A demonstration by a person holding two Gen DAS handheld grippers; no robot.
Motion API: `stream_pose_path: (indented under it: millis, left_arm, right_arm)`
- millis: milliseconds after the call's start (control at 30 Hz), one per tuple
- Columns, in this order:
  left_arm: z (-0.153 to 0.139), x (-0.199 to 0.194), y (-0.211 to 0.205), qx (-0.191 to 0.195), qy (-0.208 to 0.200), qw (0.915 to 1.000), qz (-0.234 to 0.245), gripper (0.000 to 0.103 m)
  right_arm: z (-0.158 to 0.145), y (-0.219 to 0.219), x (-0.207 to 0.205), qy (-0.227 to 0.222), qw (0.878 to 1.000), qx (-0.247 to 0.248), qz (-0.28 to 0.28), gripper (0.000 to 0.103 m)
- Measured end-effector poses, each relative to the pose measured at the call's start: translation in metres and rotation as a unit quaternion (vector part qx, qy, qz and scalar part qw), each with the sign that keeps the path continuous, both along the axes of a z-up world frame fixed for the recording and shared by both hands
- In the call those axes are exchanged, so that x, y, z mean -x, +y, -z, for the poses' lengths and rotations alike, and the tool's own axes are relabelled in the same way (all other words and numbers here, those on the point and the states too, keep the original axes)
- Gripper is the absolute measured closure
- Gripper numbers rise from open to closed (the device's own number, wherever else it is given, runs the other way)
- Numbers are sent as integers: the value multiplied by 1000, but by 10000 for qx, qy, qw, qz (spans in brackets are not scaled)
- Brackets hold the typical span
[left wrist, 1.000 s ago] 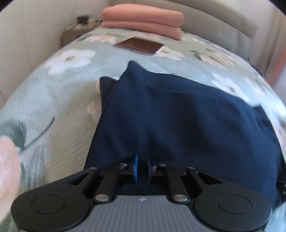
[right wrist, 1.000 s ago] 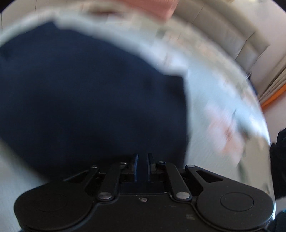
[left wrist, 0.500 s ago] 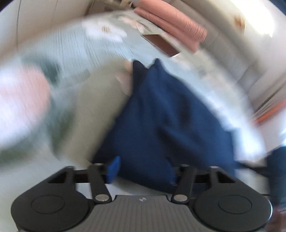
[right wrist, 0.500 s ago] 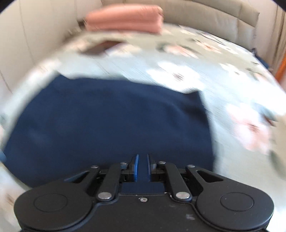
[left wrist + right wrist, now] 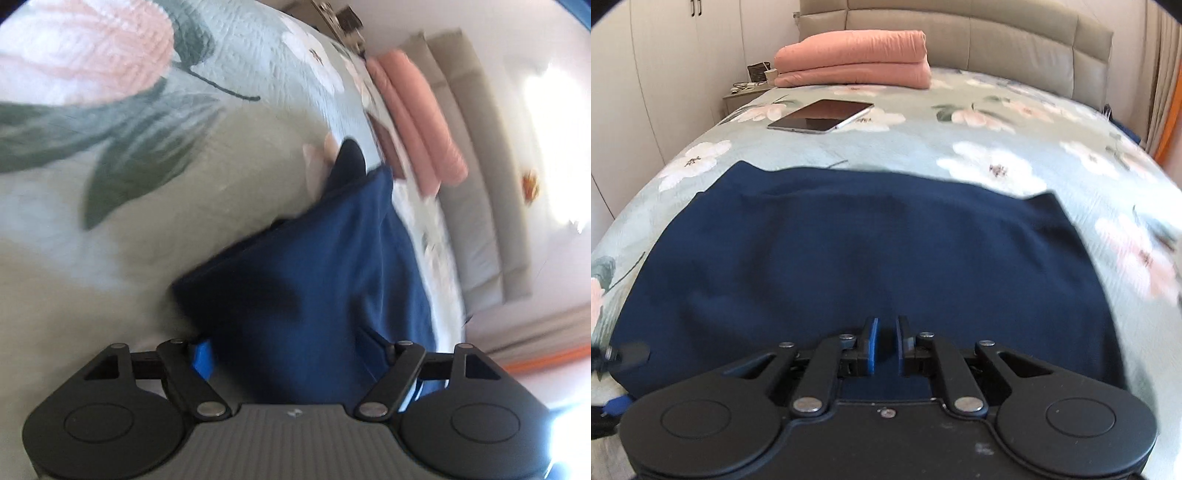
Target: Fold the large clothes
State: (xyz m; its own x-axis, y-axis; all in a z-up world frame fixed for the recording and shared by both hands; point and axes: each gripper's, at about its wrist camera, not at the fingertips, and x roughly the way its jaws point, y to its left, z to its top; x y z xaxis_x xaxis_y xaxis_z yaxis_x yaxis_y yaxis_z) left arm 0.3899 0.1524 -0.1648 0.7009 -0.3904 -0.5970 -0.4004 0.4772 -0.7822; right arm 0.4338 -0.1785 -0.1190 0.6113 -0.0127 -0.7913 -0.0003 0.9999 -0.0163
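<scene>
A folded navy blue garment (image 5: 871, 266) lies flat on the floral bedspread (image 5: 960, 125). My right gripper (image 5: 885, 341) sits at the garment's near edge, its blue pads close together with navy cloth between them. In the left wrist view the camera is rolled sideways; my left gripper (image 5: 295, 354) is spread wide, and the garment (image 5: 325, 280) fills the gap between the fingers and hides the right pad. The left gripper's tip also shows in the right wrist view (image 5: 628, 352), at the garment's near left corner.
A tablet (image 5: 822, 115) lies on the bed beyond the garment. A folded pink quilt (image 5: 853, 59) sits by the padded headboard (image 5: 997, 40). A nightstand (image 5: 746, 92) with small items stands at the far left, by white wardrobe doors (image 5: 650, 74).
My left gripper has opened wide and rolled to the left corner of the garment. My right gripper has swung to face the headboard and stays shut on the near edge.
</scene>
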Motion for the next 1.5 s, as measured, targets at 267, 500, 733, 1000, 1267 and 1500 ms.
stream_pose_path:
  millis: [267,500,733,1000,1267,1500]
  left_arm:
    - [1,-33,-12,-218,-71,9993,293,49]
    - [-42,-61,-42,-563,-1141,9865,1034,90]
    - [-105,-83,-133,-808,-2328,9404,2342,90]
    - [-112,-78,-258,-492,-2713,8973,3447,90]
    - [-87,-64,-352,-315,-2450,8682,4304,90]
    - [-53,-41,-389,-615,-1837,8661,4608,90]
  right_arm:
    - [-26,4,16,-395,9991,-101,-75,95]
    - [27,4,13,-108,9991,-375,-185,95]
    - [33,-35,11,-46,9864,-1640,102,96]
    - [69,-148,17,550,8656,-4867,1042,100]
    - [75,-226,44,514,8311,-5383,1295,99]
    - [44,-295,69,952,9203,-3626,1119,88]
